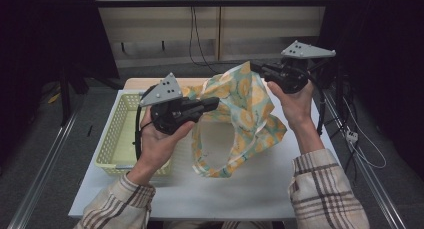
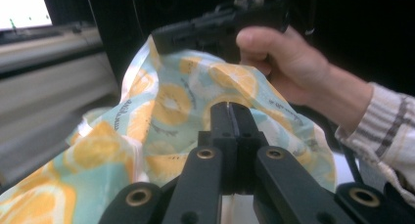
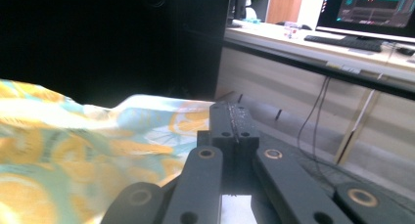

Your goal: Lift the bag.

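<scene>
From the high view, I held my left gripper [image 1: 214, 103] above the white table [image 1: 200, 194], its jaws pressed together on one edge of the fruit-print cloth [image 1: 245, 114]. My right gripper [image 1: 254, 66] was raised higher and farther back, its jaws likewise pinching the cloth at its topmost corner. The cloth hung between the two tools, draped down in a loose loop whose lower part reached to the table surface or just above it; I could not tell whether it touched. A pale yellow basket [image 1: 116, 139] stood on the table at my left, just beside my left hand [image 1: 157, 144]. My right hand [image 1: 296, 104] gripped its tool from below, and both of my checked sleeves [image 1: 320, 189] came in from the bottom.

In the left gripper view, my left gripper [image 2: 233, 106] showed its two black jaws shut tight against each other, their tips sunk into the cloth [image 2: 166, 106] with its orange slices on pale teal. Beyond the fabric, my right hand [image 2: 284, 62] held the other tool against the cloth's upper edge.

In the right gripper view, my right gripper [image 3: 234, 109] also had its jaws closed together, with the cloth [image 3: 73, 145] spreading away to the left from their tips. A desk with a monitor [image 3: 379, 9] and keyboard [image 3: 345, 42] stood far off.
</scene>
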The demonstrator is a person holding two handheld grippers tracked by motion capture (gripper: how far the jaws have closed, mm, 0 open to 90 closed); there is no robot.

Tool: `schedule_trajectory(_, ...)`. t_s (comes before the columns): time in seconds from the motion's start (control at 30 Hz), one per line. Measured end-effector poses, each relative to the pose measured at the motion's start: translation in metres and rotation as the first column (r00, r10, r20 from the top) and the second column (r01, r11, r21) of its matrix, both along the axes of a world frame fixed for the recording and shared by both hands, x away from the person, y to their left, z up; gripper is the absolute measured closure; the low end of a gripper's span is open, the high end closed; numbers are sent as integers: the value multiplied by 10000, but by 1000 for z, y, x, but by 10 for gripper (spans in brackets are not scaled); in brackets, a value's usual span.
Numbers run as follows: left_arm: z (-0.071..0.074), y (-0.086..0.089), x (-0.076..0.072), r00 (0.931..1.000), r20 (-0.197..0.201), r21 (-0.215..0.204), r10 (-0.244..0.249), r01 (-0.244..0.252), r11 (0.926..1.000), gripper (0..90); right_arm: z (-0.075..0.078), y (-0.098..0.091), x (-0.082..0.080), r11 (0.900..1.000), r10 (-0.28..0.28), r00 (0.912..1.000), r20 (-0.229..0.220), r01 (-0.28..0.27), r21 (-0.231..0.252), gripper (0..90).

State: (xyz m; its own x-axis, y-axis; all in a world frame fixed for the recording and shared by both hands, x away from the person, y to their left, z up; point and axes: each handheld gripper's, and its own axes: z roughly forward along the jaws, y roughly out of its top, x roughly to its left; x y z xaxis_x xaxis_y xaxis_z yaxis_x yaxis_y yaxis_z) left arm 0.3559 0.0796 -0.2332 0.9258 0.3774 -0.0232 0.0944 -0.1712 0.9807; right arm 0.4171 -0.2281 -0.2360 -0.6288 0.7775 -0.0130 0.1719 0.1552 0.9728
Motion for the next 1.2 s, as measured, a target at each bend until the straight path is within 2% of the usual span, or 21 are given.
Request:
schedule_trajectory(0.13, 20, 3, -4, 9995, 297, -302, 55, -46, 9995, 900, 18, -4, 2, 9998, -190, 9995, 243, 193, -112, 900)
schedule_trajectory(0.23, 24, 6, -4, 9996, 278, -462, -16, 29, 9989, 900, 26, -7, 6, 9993, -356, 9989, 314, 358, -46, 900)
schedule_trajectory(0.27, 23, 6, -4, 9995, 314, -354, -22, 33, 9994, 900, 26, -7, 8, 9992, -392, 9989, 270, 393, -57, 900)
schedule_trajectory(0.37, 13, 5, -1, 9999, 117, -66, 84, -84, 9999, 900, 19, -7, 15, 9988, -451, 9989, 88, 452, -165, 900)
schedule_trajectory(0.47, 0, 4, 4, 9997, -189, 182, 136, -132, 9997, 900, 4, -7, 24, 9984, -538, 9982, -253, 533, -198, 900)
schedule_trajectory(0.53, -8, 3, 6, 9991, -236, 473, 346, -334, 9983, 900, -4, -6, 29, 9980, -590, 9971, -476, 579, -254, 900)
schedule_trajectory(0.63, -17, 3, 8, 9985, -448, 685, 309, -278, 9973, 900, -13, -4, 35, 9977, -664, 9952, -718, 653, -176, 900)
schedule_trajectory(0.8, -21, 4, 1, 9988, -495, 731, 27, 9, 9973, 900, -21, -1, 46, 9961, -852, 9911, -1027, 826, -296, 900)
schedule_trajectory(0.87, -24, 4, 1, 9986, -526, 766, 107, -66, 9970, 900, -25, 0, 50, 9960, -858, 9897, -1147, 824, -338, 900)
schedule_trajectory(1.03, -40, 4, 13, 9950, -848, 1059, 534, -443, 9934, 900, -36, 5, 59, 9955, -905, 9855, -1434, 855, -410, 900)
schedule_trajectory(1.2, -57, 6, 25, 9895, -1235, 1324, 750, -585, 9895, 871, -45, 7, 64, 9958, -869, 9836, -1581, 815, -405, 900)
